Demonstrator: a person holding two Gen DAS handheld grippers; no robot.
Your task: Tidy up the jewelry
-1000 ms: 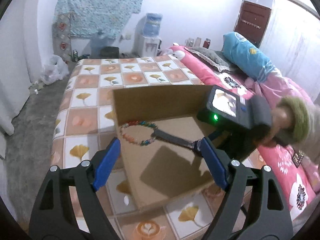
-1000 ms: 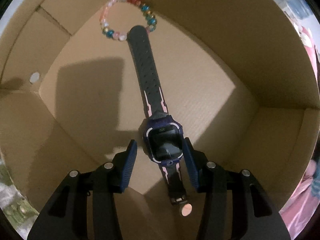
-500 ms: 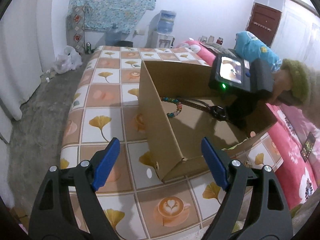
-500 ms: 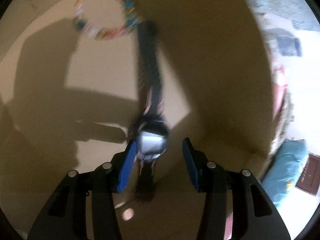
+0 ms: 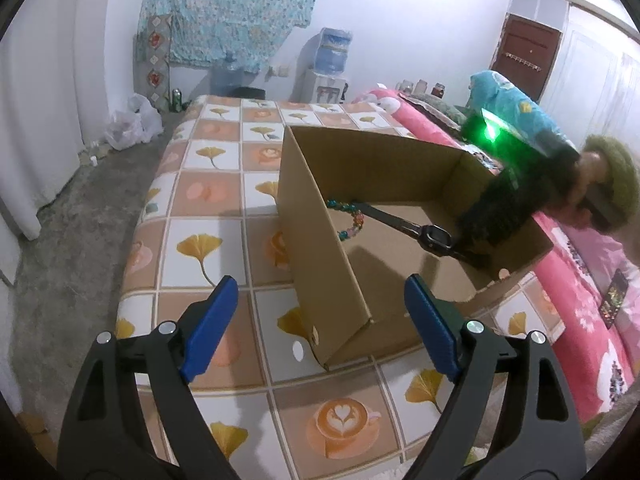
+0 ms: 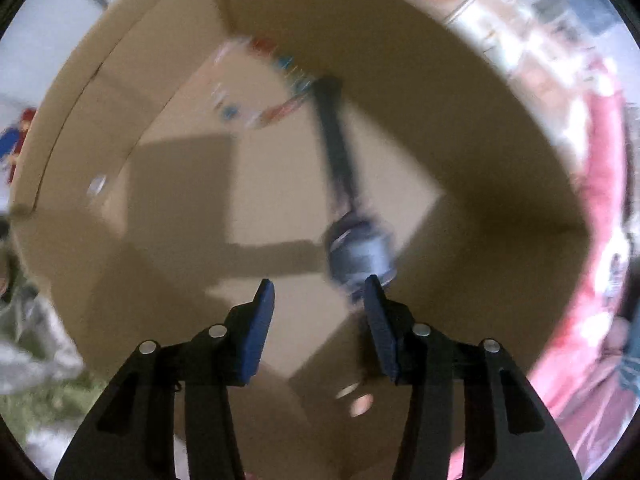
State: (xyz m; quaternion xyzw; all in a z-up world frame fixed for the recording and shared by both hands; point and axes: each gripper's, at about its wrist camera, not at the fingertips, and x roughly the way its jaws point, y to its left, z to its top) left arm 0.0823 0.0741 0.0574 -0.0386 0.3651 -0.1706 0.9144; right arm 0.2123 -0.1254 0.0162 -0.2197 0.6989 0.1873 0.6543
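Overhead, right claw [image 6: 320, 312] agape above watch [image 6: 360, 256]

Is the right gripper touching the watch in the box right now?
Apart. The right wrist view shows the right gripper open with bare cardboard box floor between its fingers; the blurred watch lies beyond its right fingertip.

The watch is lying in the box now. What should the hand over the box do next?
Probably lift the right gripper straight up out of the box. Its jaws are open with nothing between them, and the watch already lies on the box floor beside the bracelet.
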